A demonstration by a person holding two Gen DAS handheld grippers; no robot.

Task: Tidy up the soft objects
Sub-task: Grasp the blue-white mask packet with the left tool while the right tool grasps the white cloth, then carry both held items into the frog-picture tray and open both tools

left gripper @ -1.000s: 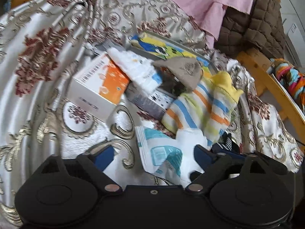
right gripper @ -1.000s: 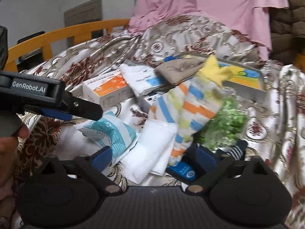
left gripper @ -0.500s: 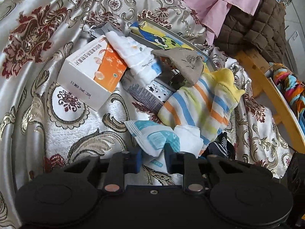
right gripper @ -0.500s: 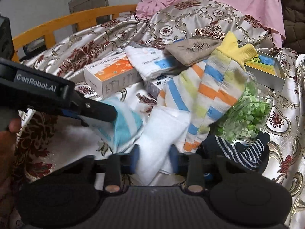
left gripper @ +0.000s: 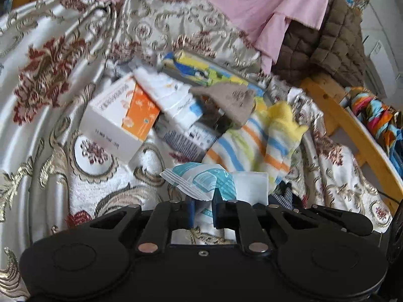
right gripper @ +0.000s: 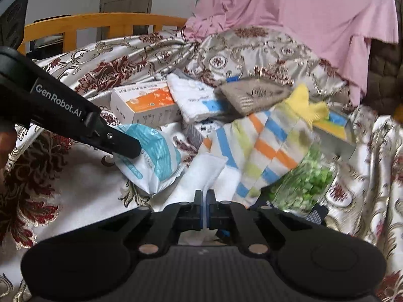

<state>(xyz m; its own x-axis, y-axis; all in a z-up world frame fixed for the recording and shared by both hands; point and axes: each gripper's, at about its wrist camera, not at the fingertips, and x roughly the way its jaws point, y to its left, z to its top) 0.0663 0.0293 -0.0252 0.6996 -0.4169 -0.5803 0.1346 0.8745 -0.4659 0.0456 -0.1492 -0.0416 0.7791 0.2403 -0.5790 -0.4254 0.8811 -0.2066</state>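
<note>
Now left gripper (left gripper: 202,207) pinches teal packet (left gripper: 201,180); right gripper (right gripper: 204,210) pinches white cloth (right gripper: 201,173).

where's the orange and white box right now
In both wrist views the orange and white box sits left of centre on the patterned bedspread, partly under the white folded cloth.

Carton box (left gripper: 121,115) at 10 o'clock of the pile on the bedcover (left gripper: 50,166), folded towel (left gripper: 171,98) leaning on it, striped socks (left gripper: 254,143) at 3 o'clock, packet (left gripper: 201,180) in front, at 6 o'clock.
</note>
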